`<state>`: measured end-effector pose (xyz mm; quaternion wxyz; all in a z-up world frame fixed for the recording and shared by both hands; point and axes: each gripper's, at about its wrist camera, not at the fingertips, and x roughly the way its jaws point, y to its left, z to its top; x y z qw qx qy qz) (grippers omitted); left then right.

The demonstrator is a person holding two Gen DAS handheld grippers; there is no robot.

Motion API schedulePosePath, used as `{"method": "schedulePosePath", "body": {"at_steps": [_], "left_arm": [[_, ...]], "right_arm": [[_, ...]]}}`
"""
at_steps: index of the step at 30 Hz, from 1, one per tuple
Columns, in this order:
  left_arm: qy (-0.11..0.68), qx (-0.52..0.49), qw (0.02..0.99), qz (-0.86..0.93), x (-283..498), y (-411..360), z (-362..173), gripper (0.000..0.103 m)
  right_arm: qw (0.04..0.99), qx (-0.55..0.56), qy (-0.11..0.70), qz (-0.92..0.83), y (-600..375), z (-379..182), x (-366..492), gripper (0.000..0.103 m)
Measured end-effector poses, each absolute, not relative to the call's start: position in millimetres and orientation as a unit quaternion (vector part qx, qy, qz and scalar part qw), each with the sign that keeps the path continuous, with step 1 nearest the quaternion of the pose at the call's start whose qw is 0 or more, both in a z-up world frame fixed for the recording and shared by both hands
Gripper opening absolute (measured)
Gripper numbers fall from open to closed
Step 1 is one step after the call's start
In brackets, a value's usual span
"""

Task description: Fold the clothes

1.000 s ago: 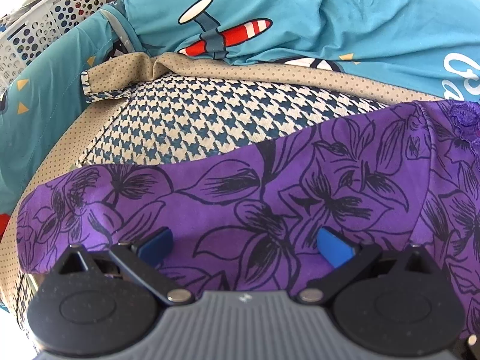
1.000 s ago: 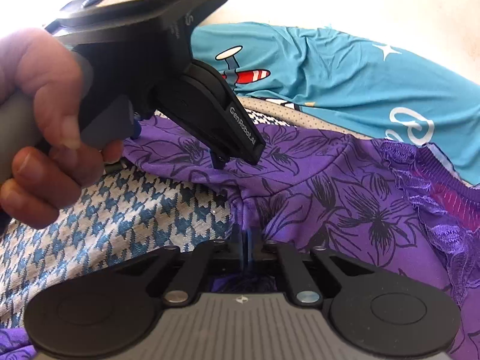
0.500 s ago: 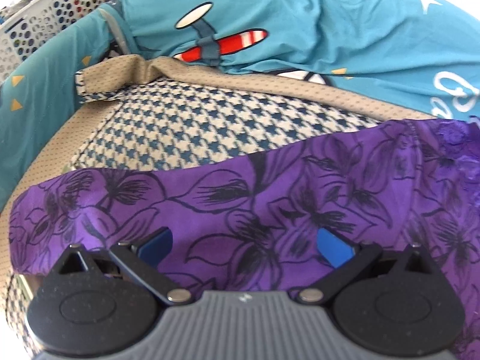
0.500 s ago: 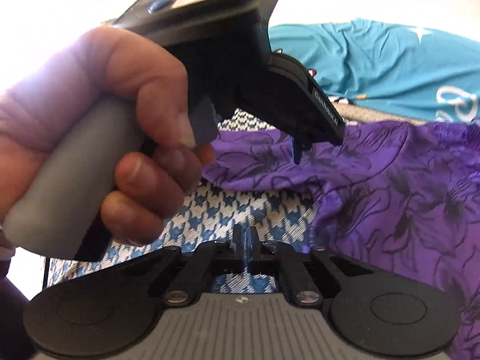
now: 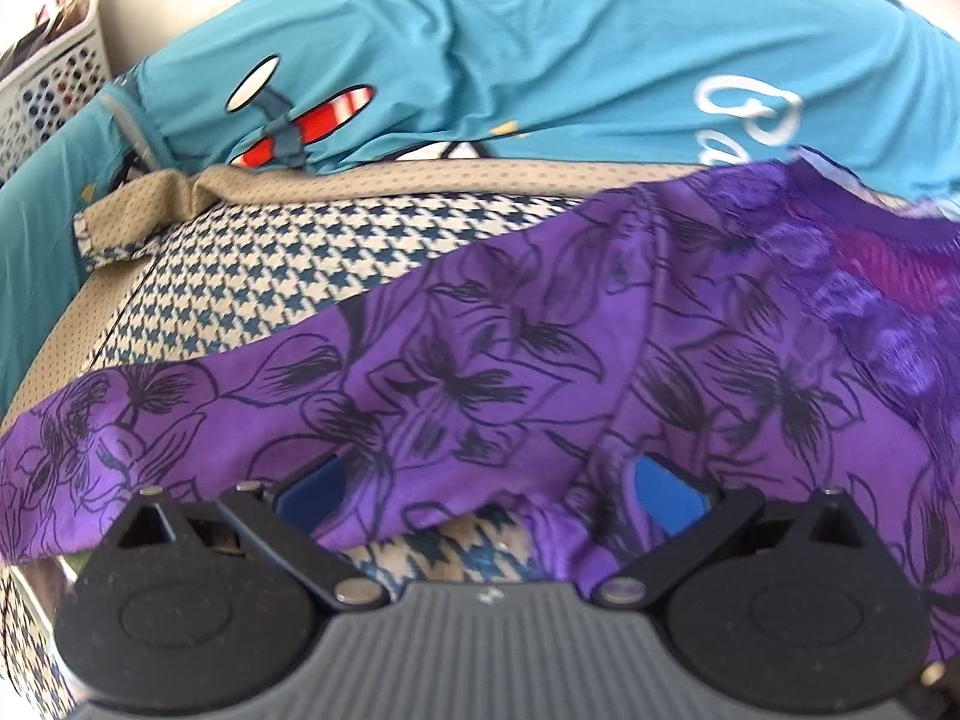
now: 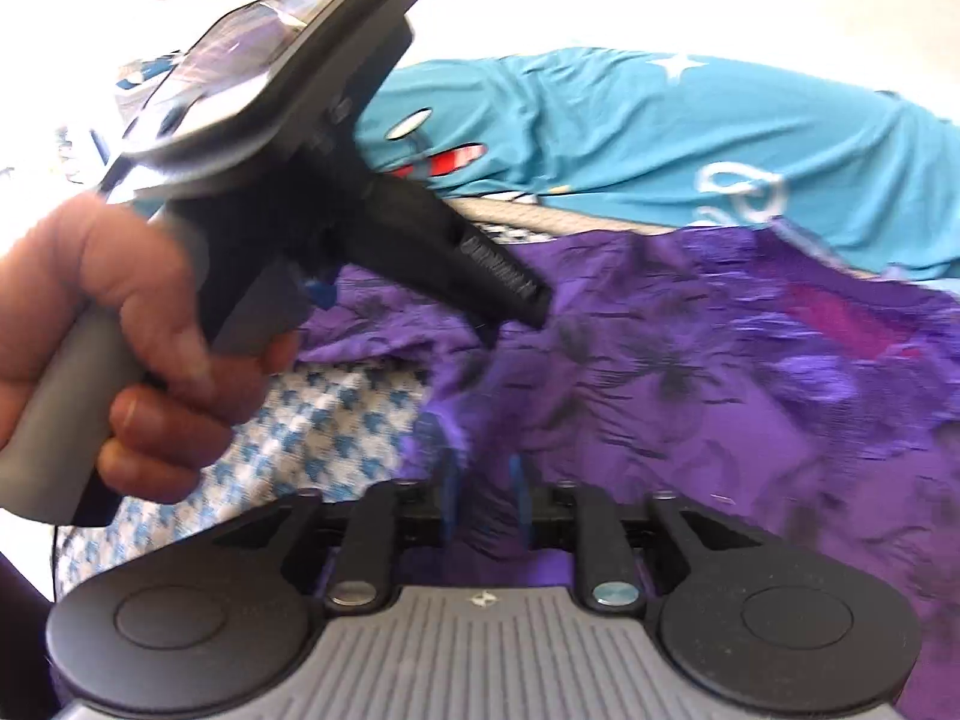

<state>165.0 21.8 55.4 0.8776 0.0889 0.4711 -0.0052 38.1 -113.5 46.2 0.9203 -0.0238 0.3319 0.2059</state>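
Behind the purple floral garment lie a teal printed shirt and a white perforated basket at far left; a houndstooth cloth spreads underneath. From the right wrist view, a hand and the left gripper block the left half. The garment stretches sideways, lace-trimmed end to the right. Its near edge drapes between the left gripper's widely parted fingers. The right gripper is narrowly parted around a purple fold; contact is blurred.

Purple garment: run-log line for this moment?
left gripper: open | right gripper: shut on purple garment | fold: unfinished
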Motion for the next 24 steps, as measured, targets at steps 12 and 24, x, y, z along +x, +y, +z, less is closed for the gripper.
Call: {"method": "schedulePosePath", "body": {"at_steps": [12,24], "left_arm": [[0.444,0.130,0.884,-0.065,135.7,-31.0,54.7,0.103],[0.438,0.159,0.878,-0.105,109.5,-65.0,49.4,0.103]], "right_arm": [[0.941,-0.015,0.334,0.048,-241.8,60.8,15.6,0.026],[0.915,0.095,0.333,-0.205,-414.5,77.7,-31.7,0.036]]}}
